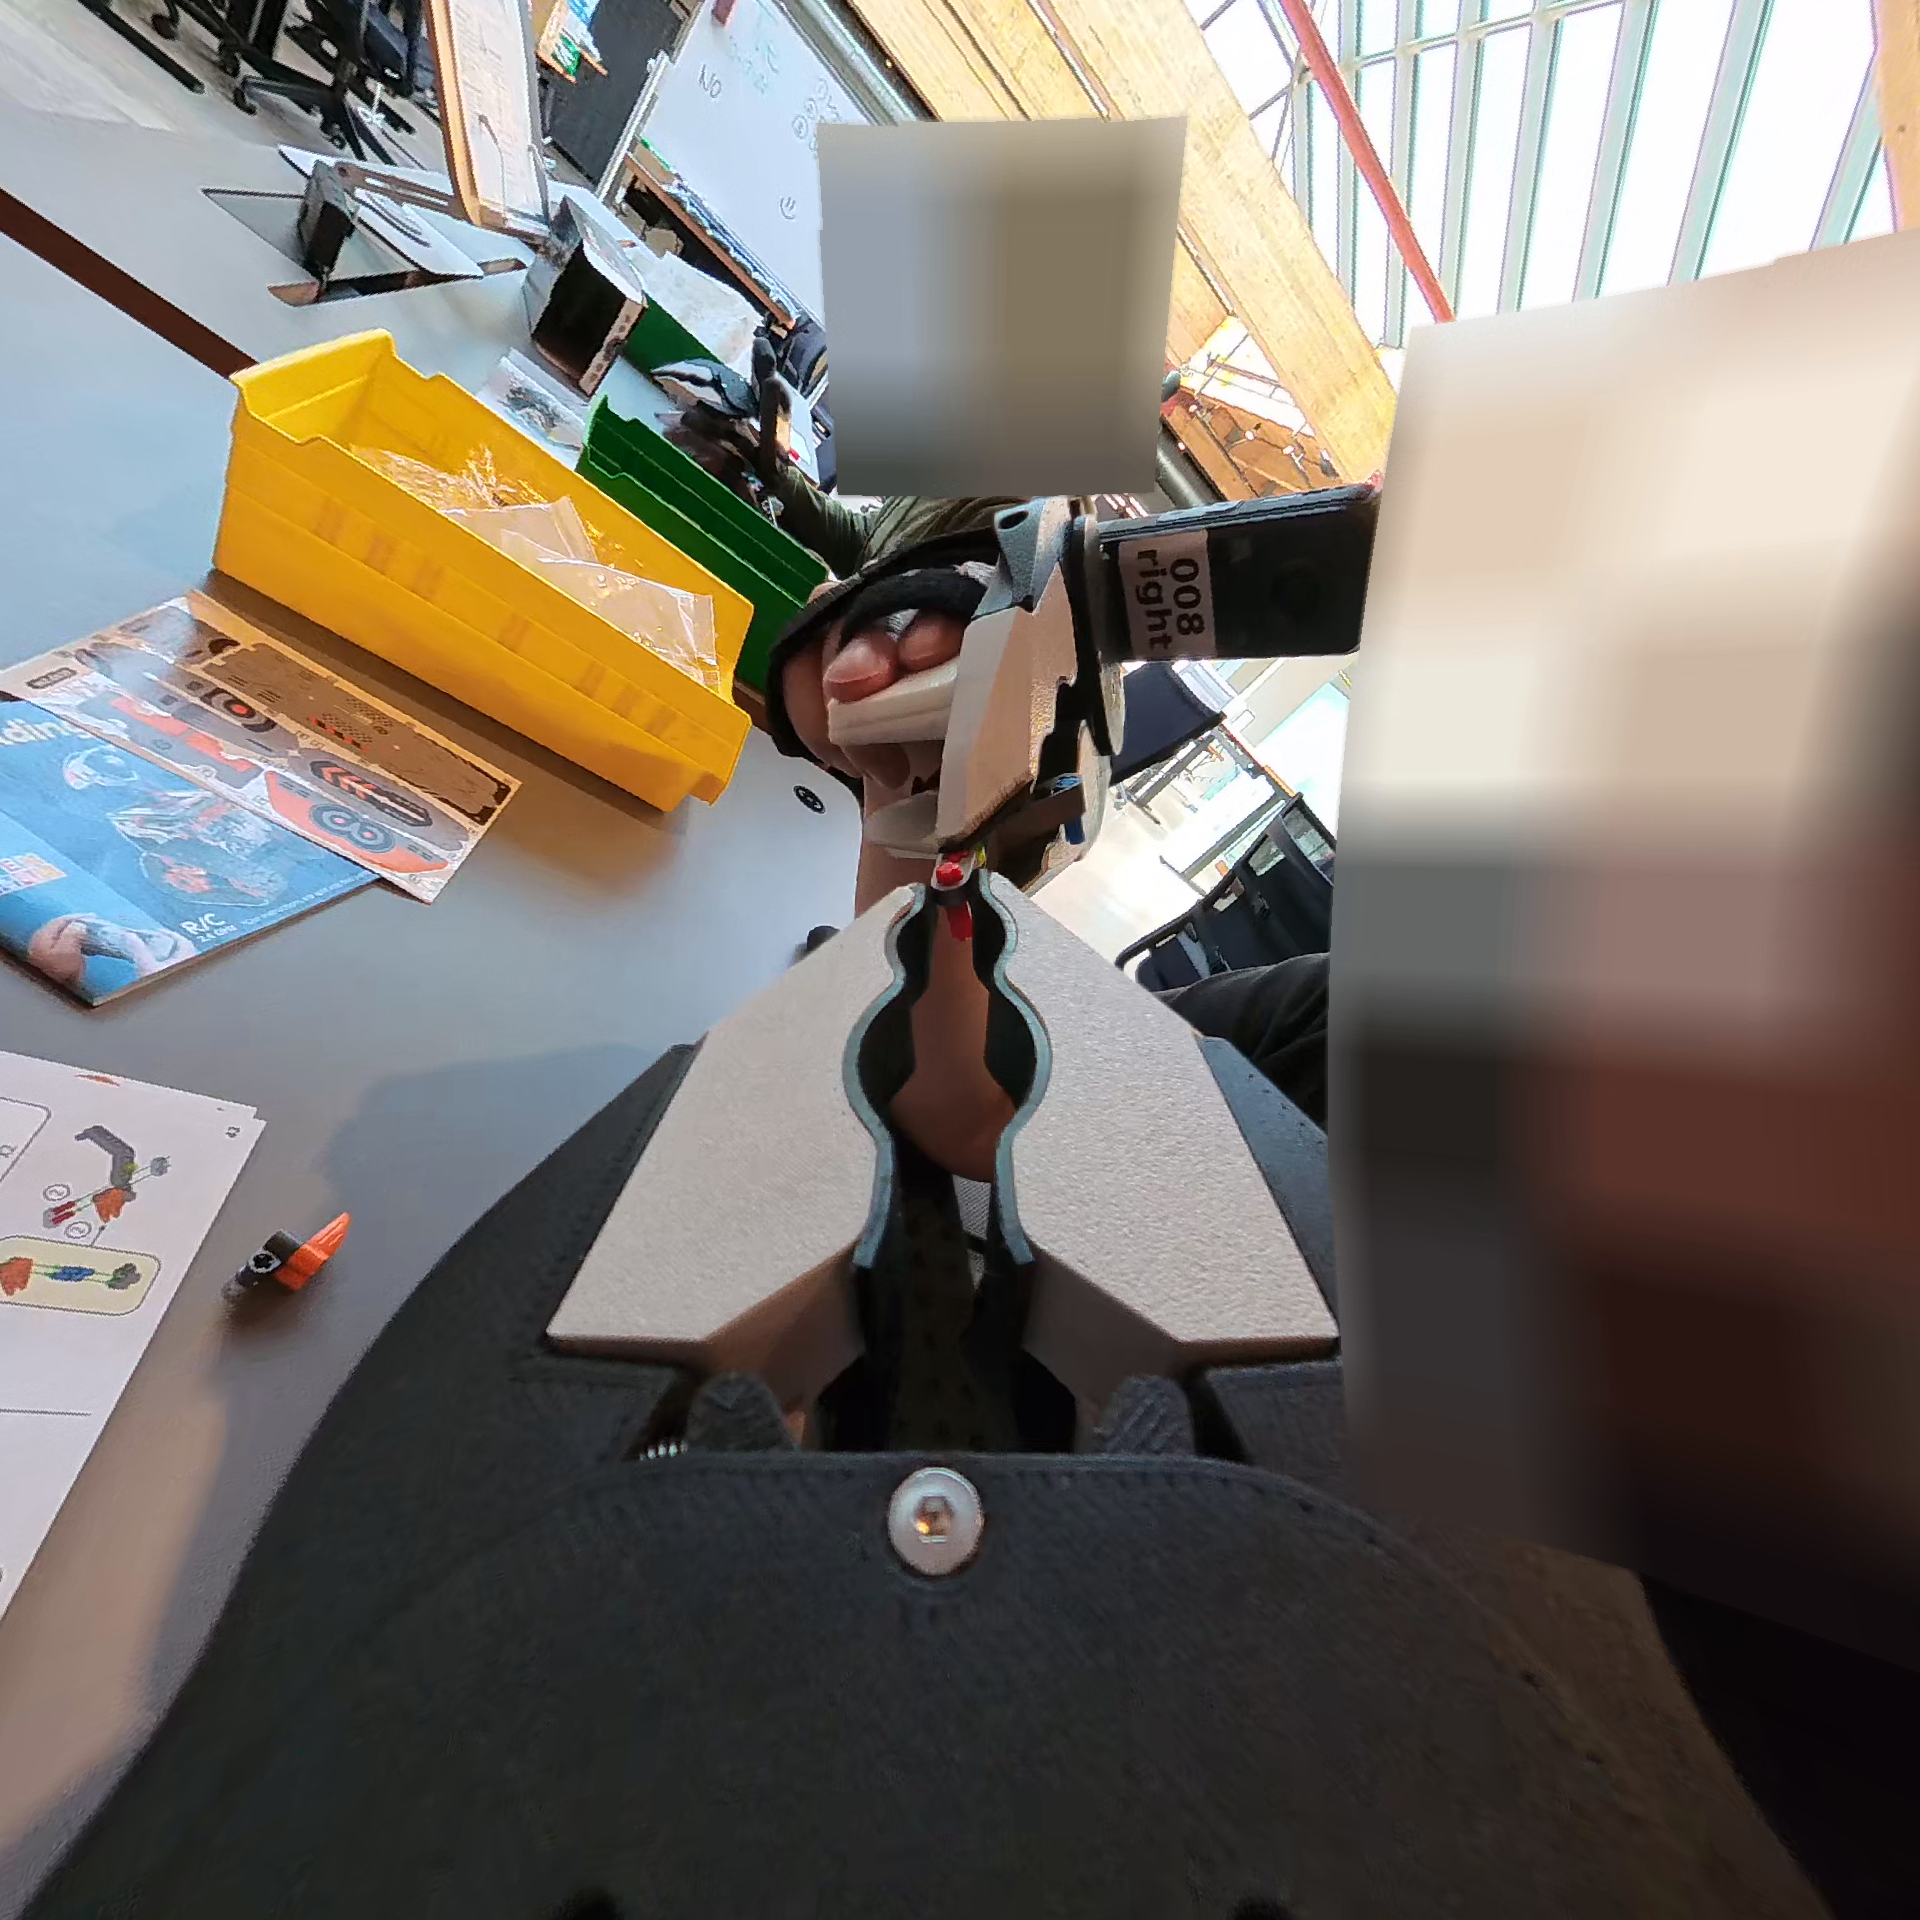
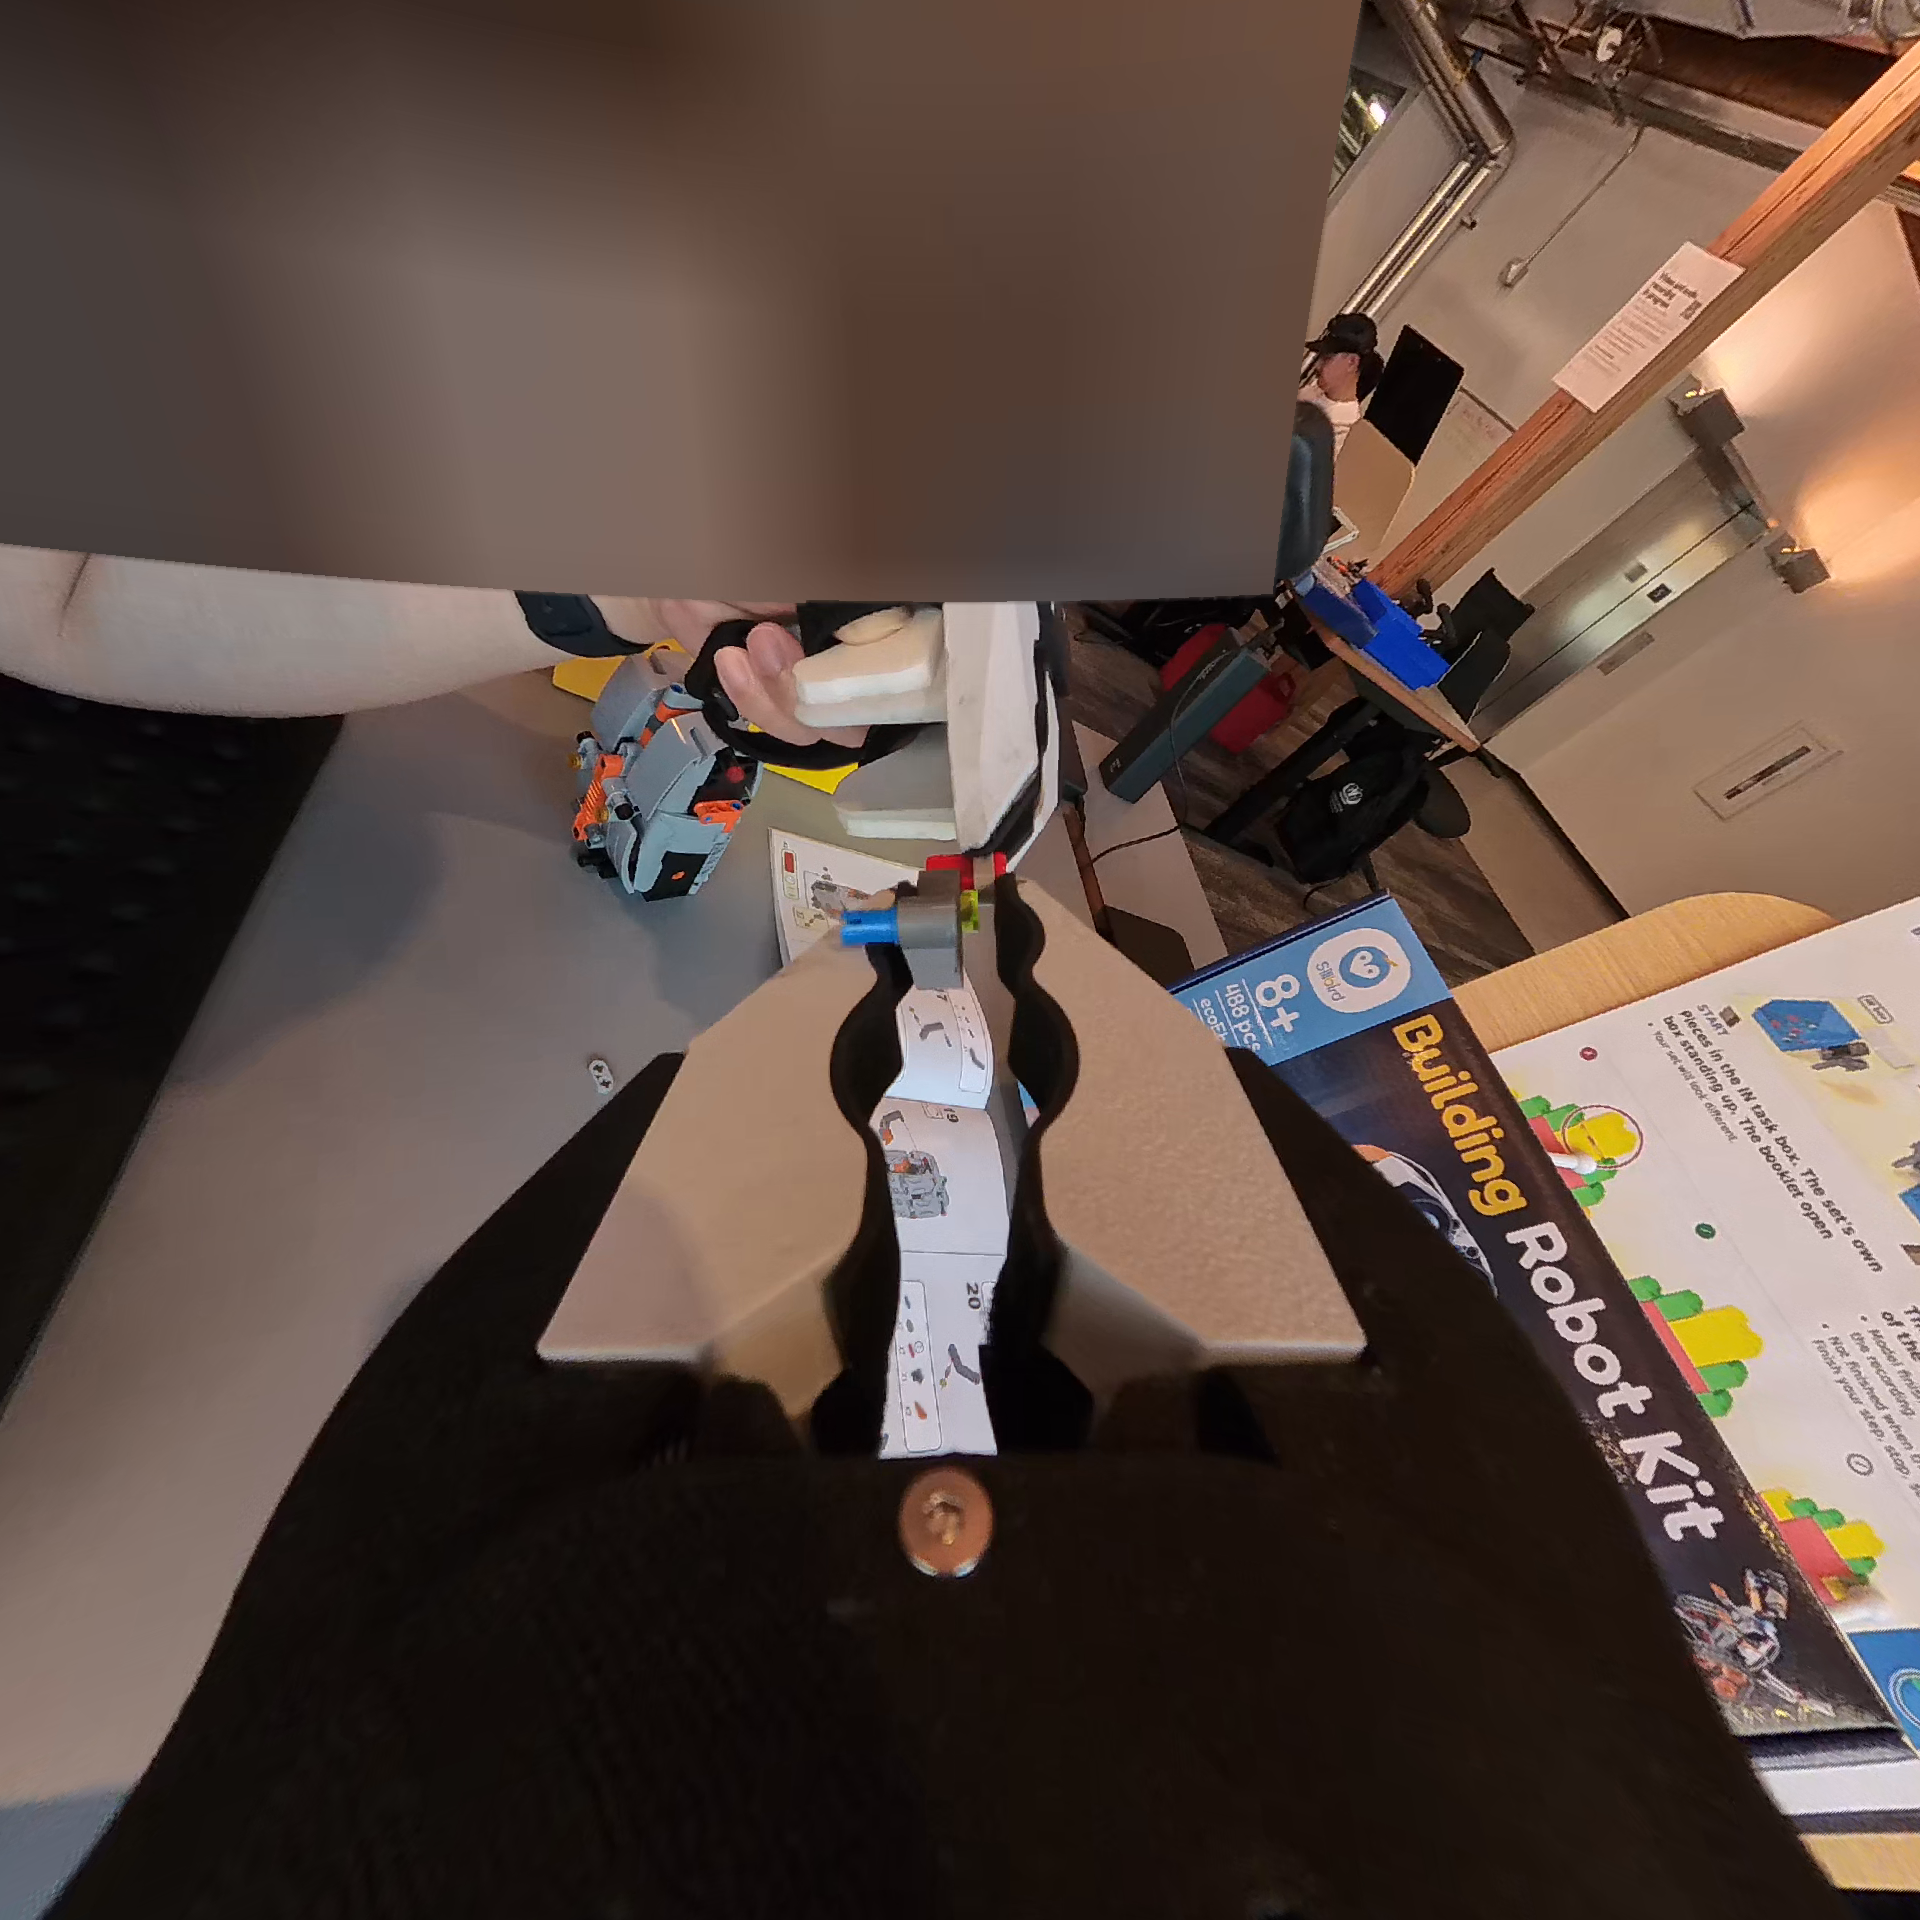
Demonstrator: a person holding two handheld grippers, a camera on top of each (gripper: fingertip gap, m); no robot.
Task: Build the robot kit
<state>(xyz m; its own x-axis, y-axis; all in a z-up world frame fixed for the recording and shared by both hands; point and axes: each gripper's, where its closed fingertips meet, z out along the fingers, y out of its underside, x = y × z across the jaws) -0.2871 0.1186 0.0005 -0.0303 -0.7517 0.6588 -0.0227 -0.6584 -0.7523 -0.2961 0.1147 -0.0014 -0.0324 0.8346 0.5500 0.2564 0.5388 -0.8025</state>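
Grippers meet tip to tip above the grey table (image 1: 499,997). Left gripper (image 1: 951,902) is clamped on a small red piece (image 1: 954,914); right gripper (image 2: 940,935) is clamped on a grey connector (image 2: 932,935) with a blue pin (image 2: 868,928). Near left lies an orange-black part (image 1: 289,1255); farther left, a yellow bin (image 1: 343,540).

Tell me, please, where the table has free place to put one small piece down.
Bare grey table lies between the blue booklet, the instruction sheet and the left tool. It is crowded around the yellow bin.
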